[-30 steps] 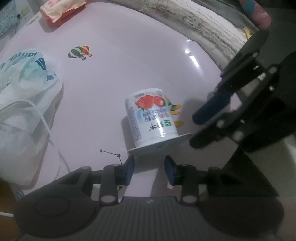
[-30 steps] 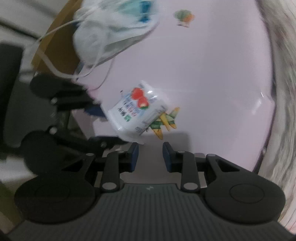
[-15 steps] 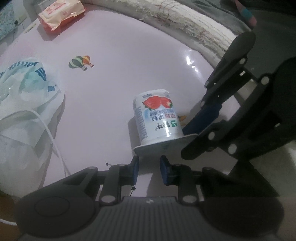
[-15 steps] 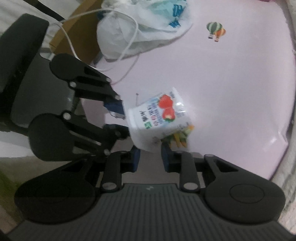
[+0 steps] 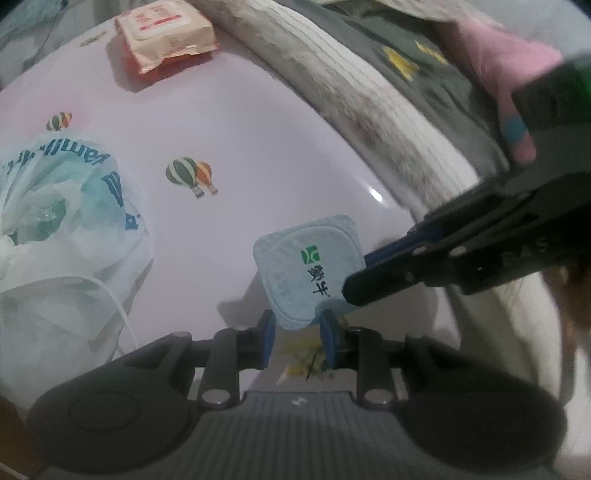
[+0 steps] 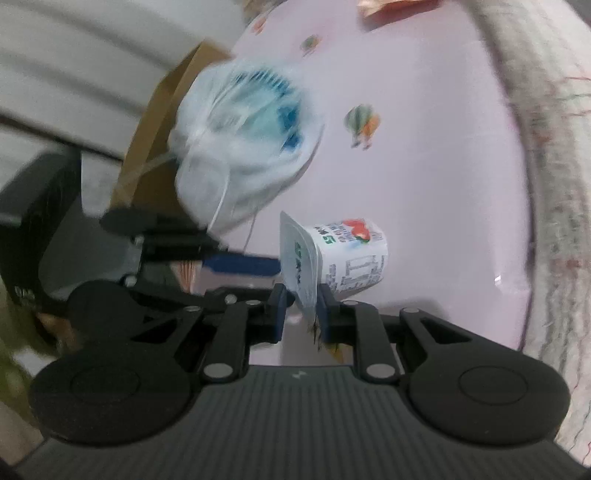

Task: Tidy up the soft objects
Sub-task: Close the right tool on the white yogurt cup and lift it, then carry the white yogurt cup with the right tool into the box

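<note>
A white strawberry yogurt cup (image 6: 351, 254) is lifted off the pink table and lies tipped on its side; its foil lid (image 5: 308, 267) faces the left wrist camera. My right gripper (image 6: 301, 308) is shut on the rim of the lid. In the left wrist view it reaches in from the right (image 5: 354, 280). My left gripper (image 5: 297, 338) has its jaws a small way apart just under the lid's lower edge, not clamping it; in the right wrist view it shows at the left (image 6: 273, 271).
A white and teal plastic bag (image 5: 62, 229) lies at the table's left, with a white cord. An orange wipes pack (image 5: 166, 35) lies at the far edge. A woven rug or basket rim (image 5: 369, 99) runs along the right. A brown box (image 6: 162, 122) stands beyond the bag.
The yogurt cup stood upside down on the table; now it is lifted and turned on its side in my right gripper. My left gripper has moved closer under it.
</note>
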The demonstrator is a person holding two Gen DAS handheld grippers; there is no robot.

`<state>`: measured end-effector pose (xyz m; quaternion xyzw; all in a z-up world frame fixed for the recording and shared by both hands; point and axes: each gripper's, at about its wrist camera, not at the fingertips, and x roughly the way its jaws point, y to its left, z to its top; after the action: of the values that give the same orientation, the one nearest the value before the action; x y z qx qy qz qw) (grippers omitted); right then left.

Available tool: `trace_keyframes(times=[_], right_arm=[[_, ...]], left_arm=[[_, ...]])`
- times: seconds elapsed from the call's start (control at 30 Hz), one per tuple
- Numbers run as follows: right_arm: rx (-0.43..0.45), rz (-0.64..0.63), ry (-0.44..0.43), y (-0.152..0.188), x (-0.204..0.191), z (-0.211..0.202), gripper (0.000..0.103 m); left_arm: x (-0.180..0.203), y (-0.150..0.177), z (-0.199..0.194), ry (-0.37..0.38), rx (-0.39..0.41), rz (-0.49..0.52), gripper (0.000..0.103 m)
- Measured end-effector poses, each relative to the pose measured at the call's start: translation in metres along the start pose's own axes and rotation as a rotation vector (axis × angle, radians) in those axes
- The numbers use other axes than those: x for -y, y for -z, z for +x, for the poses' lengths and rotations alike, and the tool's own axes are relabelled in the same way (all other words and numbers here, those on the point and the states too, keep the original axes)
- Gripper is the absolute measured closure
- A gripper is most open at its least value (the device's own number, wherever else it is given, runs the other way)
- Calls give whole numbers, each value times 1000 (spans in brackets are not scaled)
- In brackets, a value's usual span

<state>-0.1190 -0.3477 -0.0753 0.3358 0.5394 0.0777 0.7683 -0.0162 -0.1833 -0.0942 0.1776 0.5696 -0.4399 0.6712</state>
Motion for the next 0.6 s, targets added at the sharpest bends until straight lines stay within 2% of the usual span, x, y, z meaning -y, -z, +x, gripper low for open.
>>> trace_keyframes(times=[0.17,0.47,0.53,0.6], right_arm=[[48,91,6,-11,18,-7,86],[105,240,-14,-16,37,-10,82],[128,275,-20,-17,40,-12,72],[138,288,-13,-19,41,-12,68]], left_arm=[[-7,-12,5,45,-7,-77,66],[-39,-26,1,152,7,-289,54],[-44,-28,2,174,6,-327,53],[-48,-30,4,184,-2,-360,54]])
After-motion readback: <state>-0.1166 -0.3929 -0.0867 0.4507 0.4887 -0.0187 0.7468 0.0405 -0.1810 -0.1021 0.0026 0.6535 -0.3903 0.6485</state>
